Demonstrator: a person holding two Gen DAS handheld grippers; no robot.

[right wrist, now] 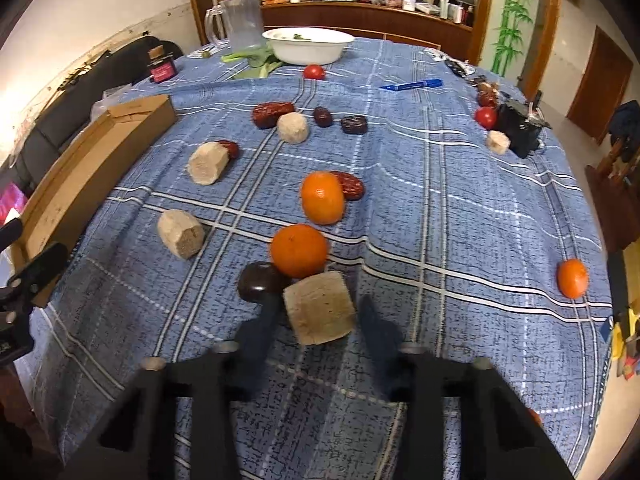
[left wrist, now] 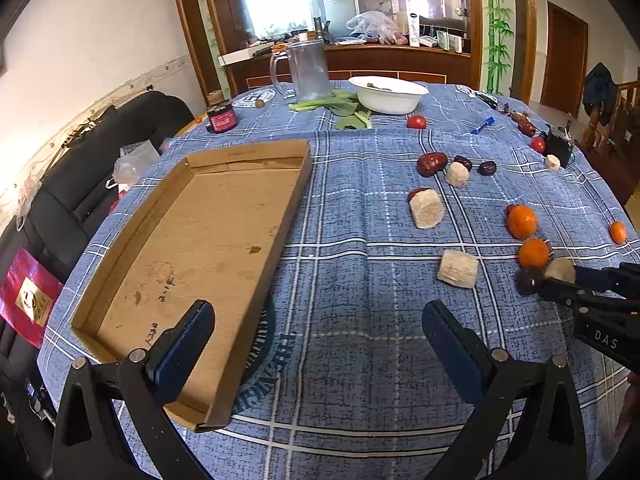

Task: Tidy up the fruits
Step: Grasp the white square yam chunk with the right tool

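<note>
Our table [left wrist: 360,264], under a blue plaid cloth, is strewn with fruit still to be sorted. A cardboard tray [left wrist: 208,240] lies empty beneath our left gripper [left wrist: 318,328] – released, jaws wide, holding nothing – likely waiting to receive. Our right gripper [right wrist: 320,320] has a pale chunk [right wrist: 319,307] between its jaws; the left finger touches it, the right shows a sliver of gap, so we judge no firm grip yet. An orange [right wrist: 299,250] and a dark date [right wrist: 260,280] sit just past the tips.
</note>
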